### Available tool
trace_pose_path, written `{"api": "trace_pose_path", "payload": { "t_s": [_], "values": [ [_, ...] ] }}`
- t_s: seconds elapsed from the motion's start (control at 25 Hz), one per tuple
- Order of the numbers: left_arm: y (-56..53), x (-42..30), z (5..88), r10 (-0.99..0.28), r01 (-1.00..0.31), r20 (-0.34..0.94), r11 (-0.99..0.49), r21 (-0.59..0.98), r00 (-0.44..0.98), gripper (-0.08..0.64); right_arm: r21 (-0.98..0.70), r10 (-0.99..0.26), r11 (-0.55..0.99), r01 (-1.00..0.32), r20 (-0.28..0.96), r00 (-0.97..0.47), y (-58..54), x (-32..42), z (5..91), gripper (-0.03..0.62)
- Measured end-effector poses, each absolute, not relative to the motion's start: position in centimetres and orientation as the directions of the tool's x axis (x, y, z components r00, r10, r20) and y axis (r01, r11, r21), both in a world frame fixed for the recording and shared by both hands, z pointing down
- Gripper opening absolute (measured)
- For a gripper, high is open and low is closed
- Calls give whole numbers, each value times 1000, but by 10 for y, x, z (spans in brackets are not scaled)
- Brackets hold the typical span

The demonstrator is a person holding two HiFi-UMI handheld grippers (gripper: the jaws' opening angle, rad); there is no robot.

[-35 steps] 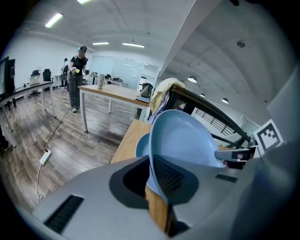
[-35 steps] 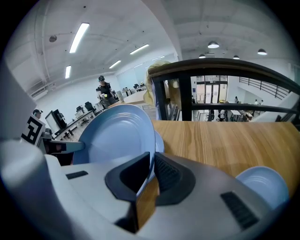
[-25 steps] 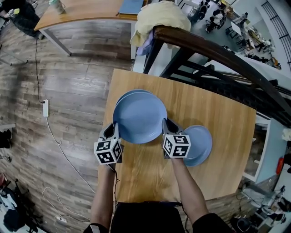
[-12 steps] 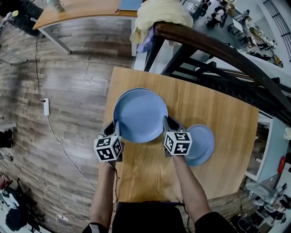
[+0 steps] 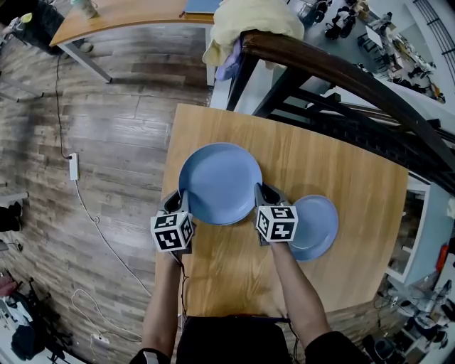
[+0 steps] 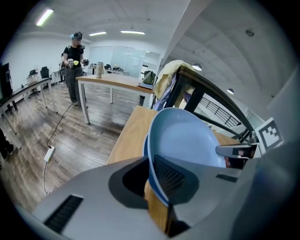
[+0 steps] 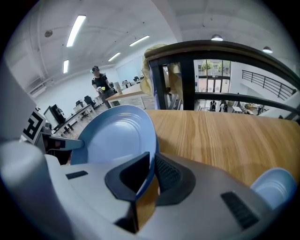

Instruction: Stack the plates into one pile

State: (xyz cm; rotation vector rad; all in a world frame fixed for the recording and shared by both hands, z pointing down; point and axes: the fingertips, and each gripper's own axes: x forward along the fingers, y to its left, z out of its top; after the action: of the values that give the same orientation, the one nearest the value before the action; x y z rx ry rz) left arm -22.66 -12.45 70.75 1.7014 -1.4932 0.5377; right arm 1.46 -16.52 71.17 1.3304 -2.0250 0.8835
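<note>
A large blue plate (image 5: pixel 220 183) is held flat between both grippers, low over the wooden table (image 5: pixel 341 178). My left gripper (image 5: pixel 182 206) is shut on its left rim, and my right gripper (image 5: pixel 260 196) is shut on its right rim. In the left gripper view the plate (image 6: pixel 187 136) runs between the jaws of that gripper (image 6: pixel 152 174), which have just been opening slightly, and a second blue rim (image 6: pixel 145 145) shows right beneath it. The right gripper view shows the plate (image 7: pixel 117 136) pinched by that gripper (image 7: pixel 151 171). A small blue plate (image 5: pixel 314 227) lies to the right.
A dark railing (image 5: pixel 341 71) crosses behind the table, with a yellow cloth (image 5: pixel 256 21) draped over its end. Another table (image 5: pixel 121 18) stands at the far left. A power strip (image 5: pixel 71 169) and cable lie on the floor. A person (image 6: pixel 75 61) stands far off.
The held plate has sunk a little. The rim of the other large plate that showed at its upper left is now covered in the head view.
</note>
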Motion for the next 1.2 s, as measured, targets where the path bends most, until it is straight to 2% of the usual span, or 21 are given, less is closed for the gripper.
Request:
{"api": "trace_pose_path", "payload": {
  "t_s": [0.68, 0.88, 1.2],
  "values": [
    [-130, -224, 709, -599, -983, 785, -19, 181, 156, 61, -166, -577, 342, -925, 740, -346, -168, 14, 714, 51],
    [-130, -222, 708, -602, -988, 787, -28, 153, 139, 91, -135, -585, 349, -927, 742, -328, -167, 18, 715, 86],
    [-130, -224, 708, -606, -989, 785, -18, 150, 130, 97, -146, -584, 349, -926, 739, -336, -163, 18, 715, 86]
  ]
}}
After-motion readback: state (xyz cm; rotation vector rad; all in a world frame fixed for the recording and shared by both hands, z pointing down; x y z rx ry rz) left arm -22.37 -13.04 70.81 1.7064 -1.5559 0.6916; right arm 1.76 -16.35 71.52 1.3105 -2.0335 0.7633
